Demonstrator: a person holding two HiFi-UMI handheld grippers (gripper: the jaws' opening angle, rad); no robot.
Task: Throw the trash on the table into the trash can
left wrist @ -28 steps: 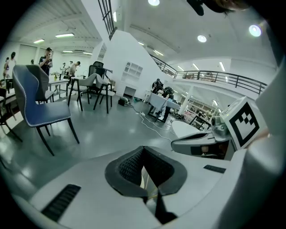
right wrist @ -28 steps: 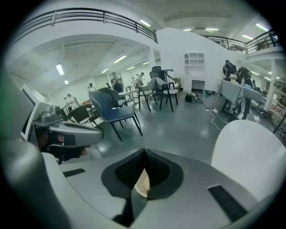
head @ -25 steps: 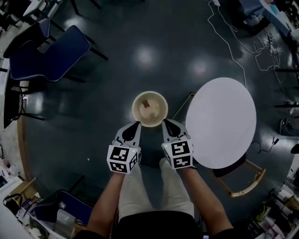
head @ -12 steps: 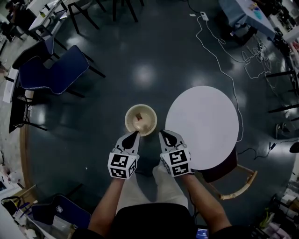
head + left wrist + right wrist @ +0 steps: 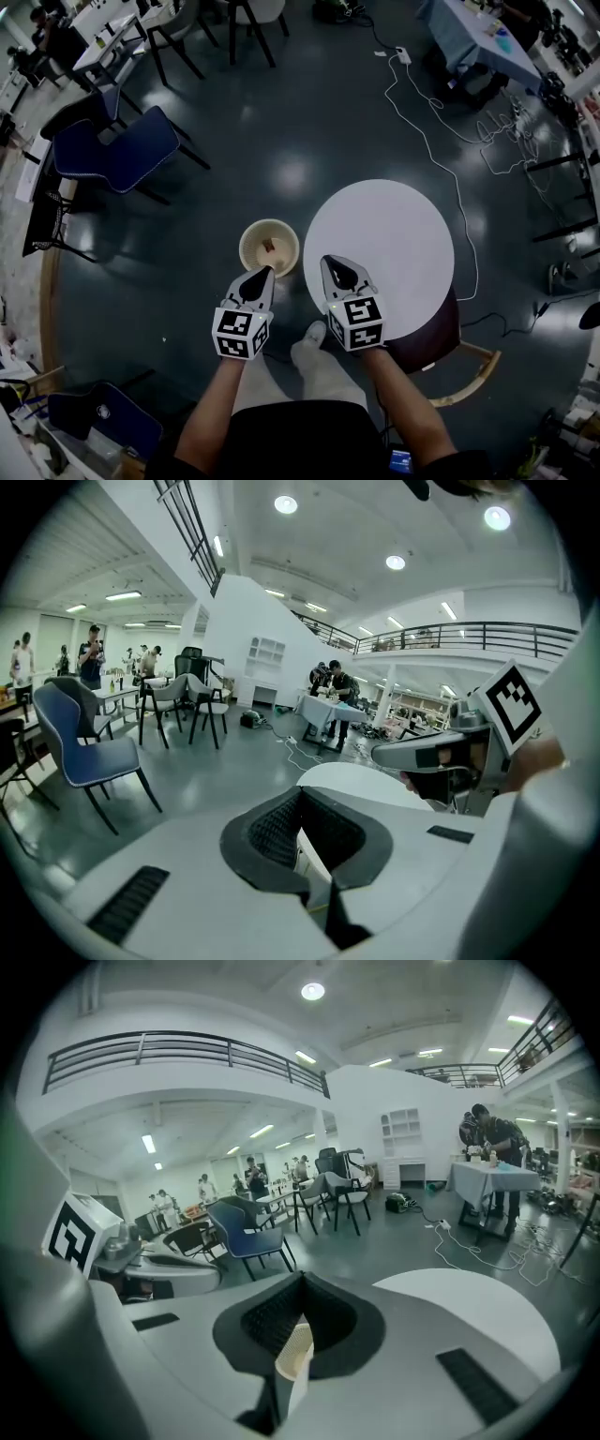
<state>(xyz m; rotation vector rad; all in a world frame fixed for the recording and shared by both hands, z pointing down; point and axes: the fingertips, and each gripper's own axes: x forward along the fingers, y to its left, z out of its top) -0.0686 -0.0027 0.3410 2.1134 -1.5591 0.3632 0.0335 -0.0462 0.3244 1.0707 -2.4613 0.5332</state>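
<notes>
On the floor [image 5: 281,122] at twelve o'clock from the left gripper [image 5: 261,273]: the trash can [image 5: 251,236].
Both sets of fingers [image 5: 272,832] are pressed together, empty; the right gripper [image 5: 336,267] overlaps the bench [image 5: 394,234] edge. A brownish scrap [image 5: 269,247], perhaps trash, lies inside.

Table: round table [image 5: 394,225] with a white top, standing on the floor.
Floor: dark glossy floor [image 5: 281,112], ceiling lights mirrored in it.
Beside the table: cream ribbed trash can [image 5: 246,253], upright, just off the table's left edge.
Upper left: blue padded chair [image 5: 117,150] on black legs.
Right: white cable [image 5: 441,159] snaking along the table's far and right sides.
Under the table: wooden chair [image 5: 469,370], partly tucked in.
</notes>
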